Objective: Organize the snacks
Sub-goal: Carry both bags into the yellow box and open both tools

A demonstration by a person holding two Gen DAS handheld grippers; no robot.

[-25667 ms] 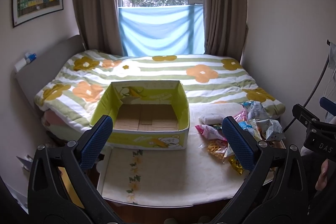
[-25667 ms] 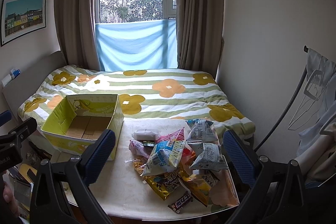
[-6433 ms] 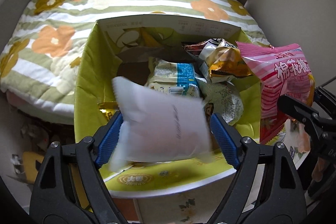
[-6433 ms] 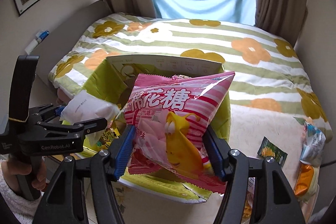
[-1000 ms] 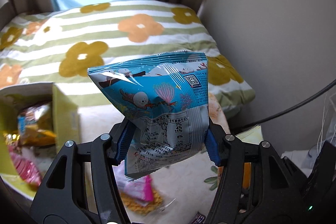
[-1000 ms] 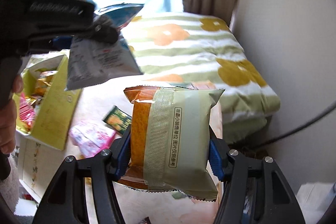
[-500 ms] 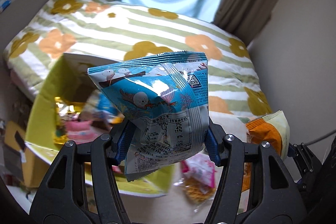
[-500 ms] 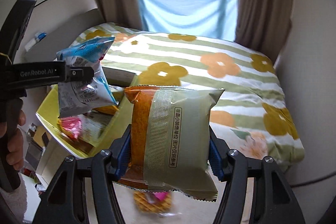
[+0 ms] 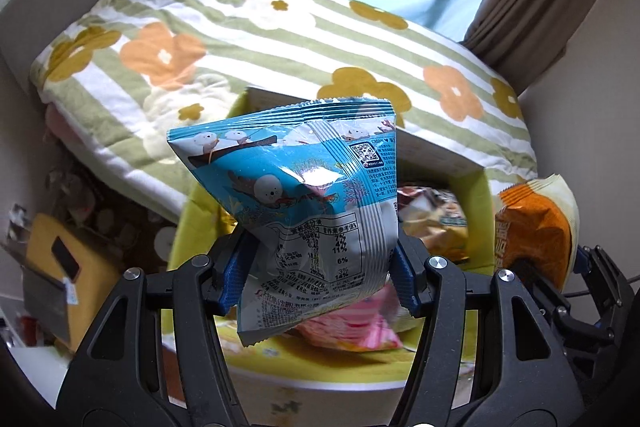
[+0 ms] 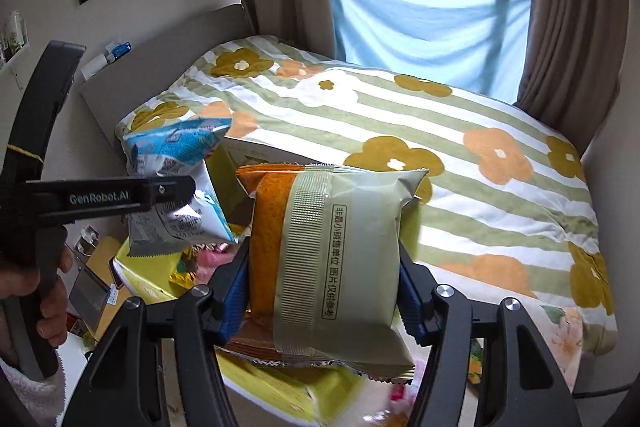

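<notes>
The flowered bed (image 10: 400,115) fills the background, and the yellow box (image 9: 192,211), with snacks inside, stands before it. The left gripper (image 9: 320,277), tilted downward, clamps a blue snack bag (image 9: 304,195) above the box. The right gripper (image 10: 322,293), also tilted down, squeezes an orange-and-green packet (image 10: 332,247) just beside it, over the box edge.

each view is taken from its gripper, angled down and close over the yellow box (image 9: 472,195); the flowered bed (image 10: 440,131) is shared by both.
</notes>
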